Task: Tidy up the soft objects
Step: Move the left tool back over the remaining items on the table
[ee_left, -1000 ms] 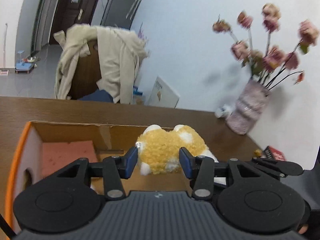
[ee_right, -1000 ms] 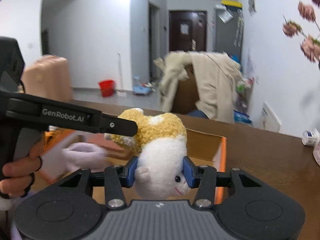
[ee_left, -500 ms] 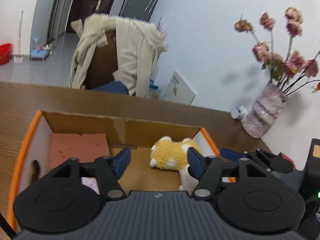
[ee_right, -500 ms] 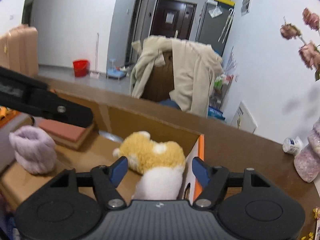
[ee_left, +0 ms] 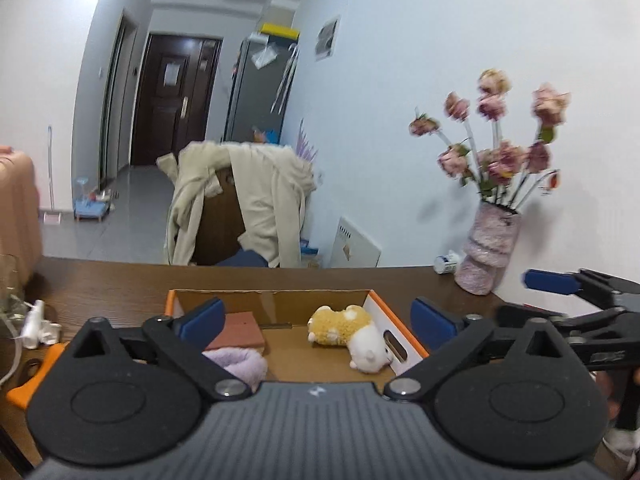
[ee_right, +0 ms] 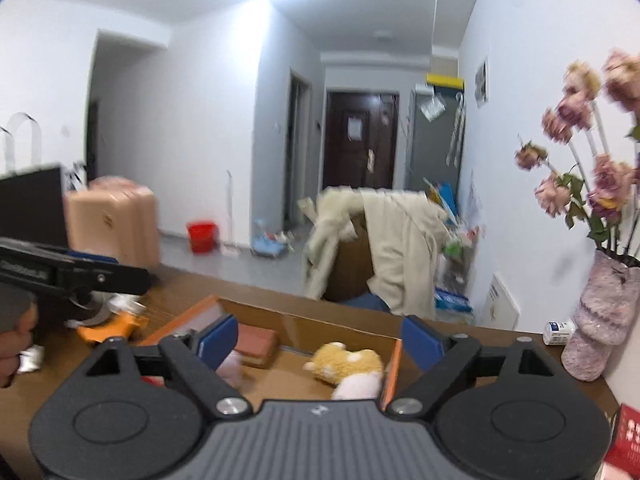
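Observation:
A yellow and white plush toy (ee_left: 347, 333) lies on its side in the right part of the orange-rimmed cardboard box (ee_left: 394, 318); it also shows in the right wrist view (ee_right: 347, 368). A lilac fluffy item (ee_left: 240, 362) and a pink sponge block (ee_left: 240, 330) lie in the box's left part. My left gripper (ee_left: 316, 318) is open and empty, held back above the box's near side. My right gripper (ee_right: 320, 338) is open and empty, also above the box, and shows at the right of the left wrist view (ee_left: 560, 284).
The box stands on a brown wooden table (ee_left: 100, 284). A vase of pink flowers (ee_left: 490, 256) and a small white bottle (ee_left: 446, 265) stand at the right by the wall. Small white and orange items (ee_left: 38, 324) lie left of the box. A chair with a beige coat (ee_left: 244, 208) is behind the table.
My right gripper opened and let the plush toy drop into the box. Both grippers have pulled up and back from the box, jaws wider.

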Motion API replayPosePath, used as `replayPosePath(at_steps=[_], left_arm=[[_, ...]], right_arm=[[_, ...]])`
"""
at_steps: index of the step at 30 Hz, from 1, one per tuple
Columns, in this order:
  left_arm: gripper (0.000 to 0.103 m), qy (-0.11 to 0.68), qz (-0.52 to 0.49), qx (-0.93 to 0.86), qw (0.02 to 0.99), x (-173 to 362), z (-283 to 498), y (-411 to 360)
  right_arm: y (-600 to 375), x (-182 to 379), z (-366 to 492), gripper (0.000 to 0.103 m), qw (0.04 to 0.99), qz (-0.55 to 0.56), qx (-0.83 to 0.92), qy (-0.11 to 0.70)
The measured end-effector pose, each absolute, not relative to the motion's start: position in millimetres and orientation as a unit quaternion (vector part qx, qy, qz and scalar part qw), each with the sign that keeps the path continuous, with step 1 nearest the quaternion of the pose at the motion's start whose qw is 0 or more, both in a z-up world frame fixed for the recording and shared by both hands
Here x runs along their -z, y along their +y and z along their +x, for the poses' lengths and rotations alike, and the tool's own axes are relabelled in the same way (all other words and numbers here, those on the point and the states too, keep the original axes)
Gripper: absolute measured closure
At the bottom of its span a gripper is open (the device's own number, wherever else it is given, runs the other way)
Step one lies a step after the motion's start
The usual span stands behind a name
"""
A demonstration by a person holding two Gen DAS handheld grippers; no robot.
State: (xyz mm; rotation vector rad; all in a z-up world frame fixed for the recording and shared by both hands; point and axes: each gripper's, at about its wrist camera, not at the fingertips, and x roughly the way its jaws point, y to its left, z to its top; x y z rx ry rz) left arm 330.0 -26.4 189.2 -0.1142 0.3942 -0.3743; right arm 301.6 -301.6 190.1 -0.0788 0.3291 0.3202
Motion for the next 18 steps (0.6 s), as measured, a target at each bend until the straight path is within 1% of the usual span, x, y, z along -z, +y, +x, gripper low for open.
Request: replayPosePath(at_steps=[1,4,6,11,14,18], left_arm=[[0.0,0.182,-0.054,0.182,0.965,-189,311,-17],[0.0,0.142,-0.038,0.155,0.977,-185,265,7],[0.0,0.132,-0.024,0.128,0.983,-181,242,20],[0.0,0.129,-0.033,0.111,0.985,-158,191,59],[0.0,0.122,-0.054,0.12,0.984,-131,164,83],[0.0,0.131,-0.065,0.113,0.983,-98,135,94]], right_arm=[[-303,-190,281,0.001,0.973,-0.035,-0.171,0.153],[-305,-183,226,0.001,0.971,-0.043,-0.192,0.134],[-305,-180,198,0.001,0.972,-0.047,-0.196,0.123],[-313,-164,140,0.0,0.973,-0.036,-0.205,0.096],[-317,-143,116,0.0,0.973,-0.022,-0.209,0.095],[-319,-118,99,0.0,0.974,-0.001,-0.2,0.102]])
